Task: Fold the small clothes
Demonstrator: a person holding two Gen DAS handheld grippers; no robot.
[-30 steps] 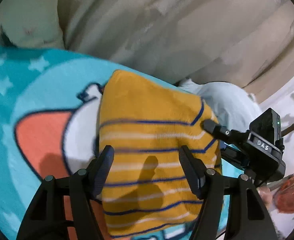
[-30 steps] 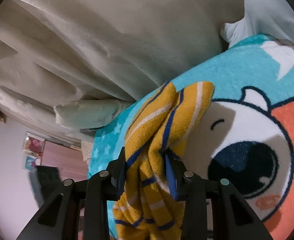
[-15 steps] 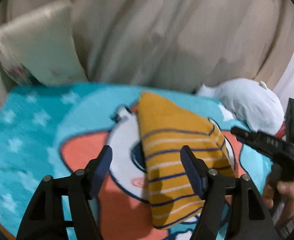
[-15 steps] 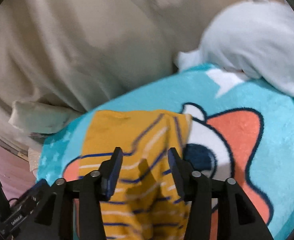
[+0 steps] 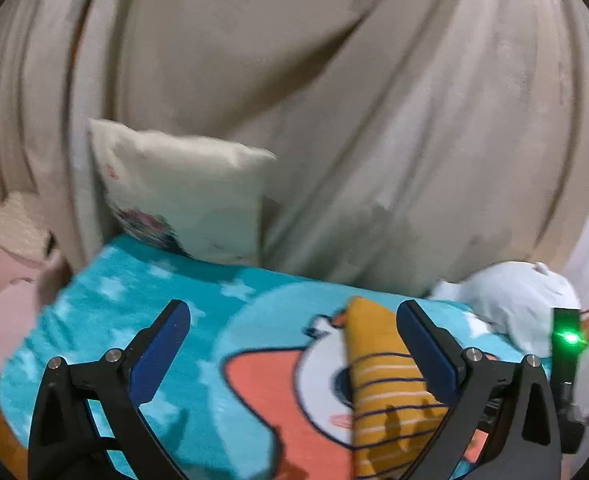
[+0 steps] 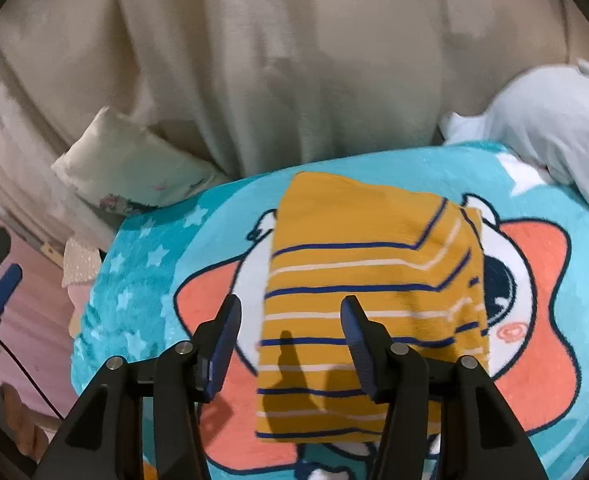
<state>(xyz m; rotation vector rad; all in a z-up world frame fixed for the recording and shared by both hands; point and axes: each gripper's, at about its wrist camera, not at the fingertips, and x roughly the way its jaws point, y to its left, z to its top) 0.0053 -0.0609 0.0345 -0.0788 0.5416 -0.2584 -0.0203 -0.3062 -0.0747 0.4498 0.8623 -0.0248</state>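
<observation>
A mustard-yellow garment with navy and white stripes lies folded flat on the teal cartoon blanket. My right gripper hovers above its near edge, jaws opening, with nothing between the pads. In the left wrist view the same striped garment lies below and behind the right finger. My left gripper is raised over the blanket, its jaws opening wide and empty. The left gripper's blue pad shows at the left edge of the right wrist view.
A pale cushion leans against the beige curtain behind the blanket. A light-blue bundle of cloth sits at the blanket's far right corner. Pink bedding lies to the left beyond the blanket's edge.
The right gripper has let go of the striped garment, which now lies flat and folded. Both grippers have lifted and pulled back from it, and the left jaws have spread wider.
</observation>
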